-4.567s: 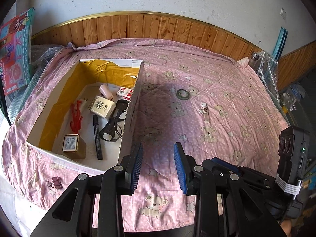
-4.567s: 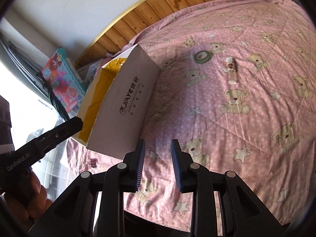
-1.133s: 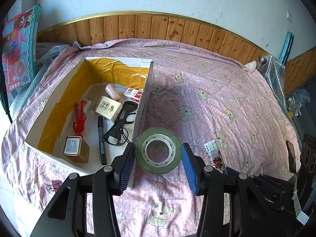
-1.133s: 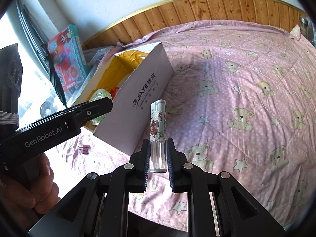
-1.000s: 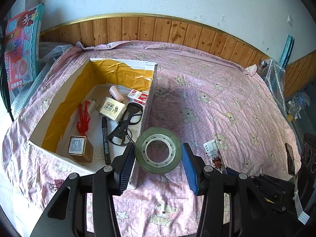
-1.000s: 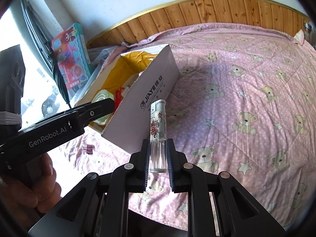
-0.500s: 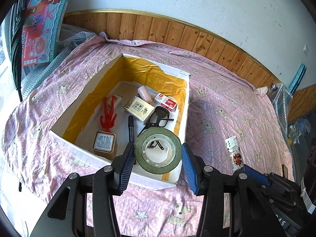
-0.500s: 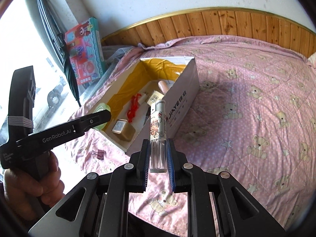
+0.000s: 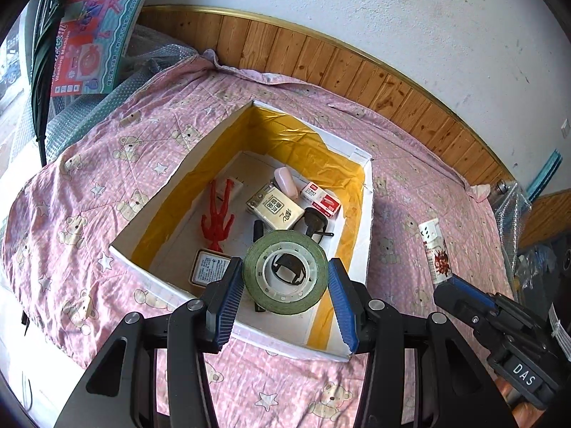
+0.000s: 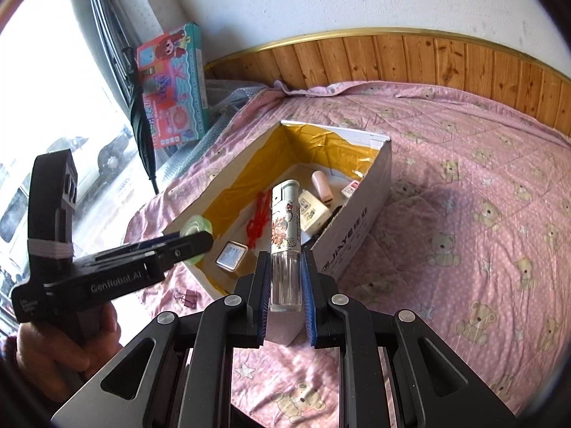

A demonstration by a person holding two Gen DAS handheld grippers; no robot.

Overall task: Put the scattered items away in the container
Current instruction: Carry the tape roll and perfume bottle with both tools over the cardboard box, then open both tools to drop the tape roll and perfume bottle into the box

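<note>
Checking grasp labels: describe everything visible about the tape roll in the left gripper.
The tape roll is a green ring wound on a pale, translucent plastic core with an open centre. It stands on edge, flat face toward the camera, pinched at its rim between the left gripper's blue pads, held above the near end of the open cardboard box.

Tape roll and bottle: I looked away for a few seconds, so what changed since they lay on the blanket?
The left tongs took hold of the tape roll and the right tongs the bottle; both were lifted off the blanket and carried over to the box, with the roll now above its near end. The box's contents stayed put.
</note>
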